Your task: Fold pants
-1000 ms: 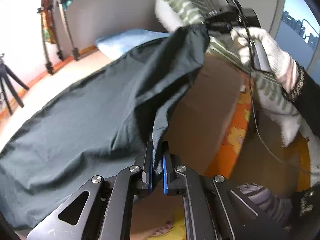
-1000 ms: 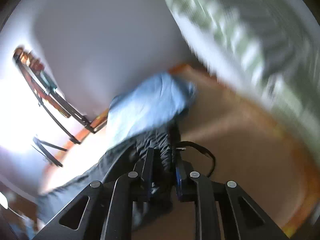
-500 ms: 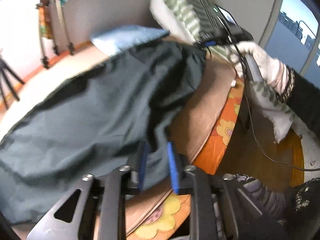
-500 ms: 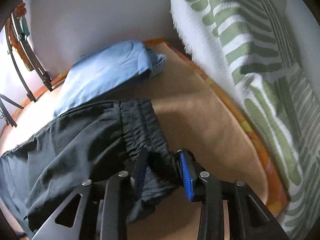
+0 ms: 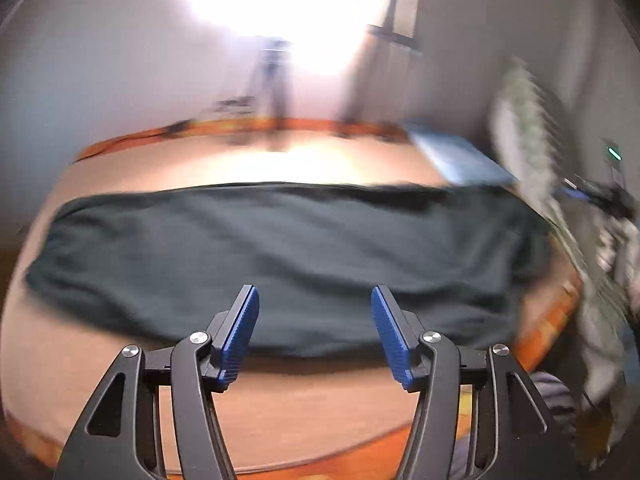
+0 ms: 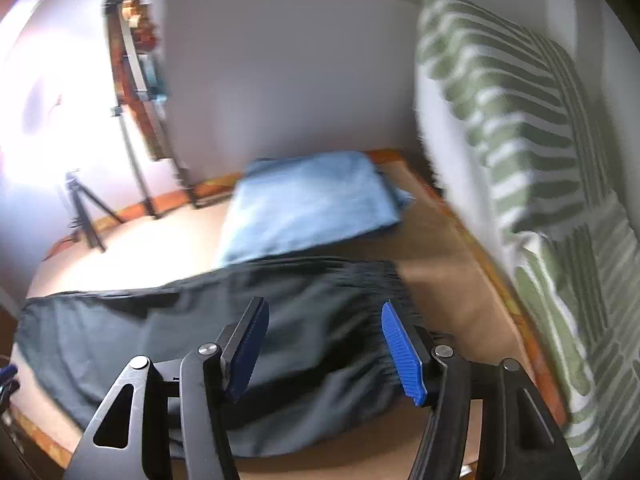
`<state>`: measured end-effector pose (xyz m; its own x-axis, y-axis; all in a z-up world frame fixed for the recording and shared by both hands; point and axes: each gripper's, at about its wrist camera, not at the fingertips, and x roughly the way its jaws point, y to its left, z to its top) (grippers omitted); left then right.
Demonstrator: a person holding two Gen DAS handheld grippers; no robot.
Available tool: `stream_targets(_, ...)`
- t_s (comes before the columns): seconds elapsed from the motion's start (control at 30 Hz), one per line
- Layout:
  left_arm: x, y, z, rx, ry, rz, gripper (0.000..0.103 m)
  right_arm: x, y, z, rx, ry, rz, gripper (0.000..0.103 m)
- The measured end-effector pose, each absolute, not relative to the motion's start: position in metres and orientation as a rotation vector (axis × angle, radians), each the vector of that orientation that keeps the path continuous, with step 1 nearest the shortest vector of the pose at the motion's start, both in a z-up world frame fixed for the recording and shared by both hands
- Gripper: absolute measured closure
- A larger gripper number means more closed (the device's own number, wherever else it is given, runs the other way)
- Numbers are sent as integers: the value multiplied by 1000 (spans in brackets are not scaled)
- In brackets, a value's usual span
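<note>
The dark pants [image 5: 280, 256] lie flat on the tan surface [image 5: 120, 380], stretched out long from 9 o'clock to 3 o'clock in the left wrist view. The cloth is soft and a bit wrinkly. The left gripper [image 5: 315, 330] sits at 6 o'clock with its blue jaws wide apart and nothing between them; the near edge of the pants is just past the tips. The right gripper [image 6: 326, 350] also has its jaws wide apart, holding nothing, and it hangs over the bunched stretchy waist end of the pants [image 6: 248, 344]. Only the right wrist view shows those waist gathers, at about 3 o'clock on the pants. It also shows a folded light blue cloth [image 6: 308, 208] lying just past the pants at 12 o'clock, and a big green and white striped cushion [image 6: 520, 128] standing at 2 o'clock. The left wrist view is blurry, but it shows the whole length of the pants. There are no boxes or baskets to see.
</note>
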<state>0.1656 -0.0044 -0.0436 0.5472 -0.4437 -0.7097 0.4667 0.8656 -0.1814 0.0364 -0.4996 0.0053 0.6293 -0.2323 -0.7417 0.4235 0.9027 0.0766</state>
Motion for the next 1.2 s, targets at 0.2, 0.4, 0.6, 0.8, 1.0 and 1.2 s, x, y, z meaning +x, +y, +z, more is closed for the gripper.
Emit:
stream_targets(0.2,207,103,-65,-153,848,-274,44,65,-441,25,206,816,-235,40)
stream_targets(0.4,244,197,-95,-390,863,-76,43,95,-369,52,113,802,-97,39)
stream_targets(0.6,273,232,-121,-506,868,15,43,126,-298,64,43,803,36,39)
stream_targets(0.8,294,232,-138,-510,883,39,43,152,-236,50,13,822,147,39)
stream_targets(1.0,303,230,-150,-470,877,66,44,178,-187,27,-14,870,234,39)
stream_targets(1.2,300,234,-156,-479,832,63,82,213,-117,11,-76,888,338,39)
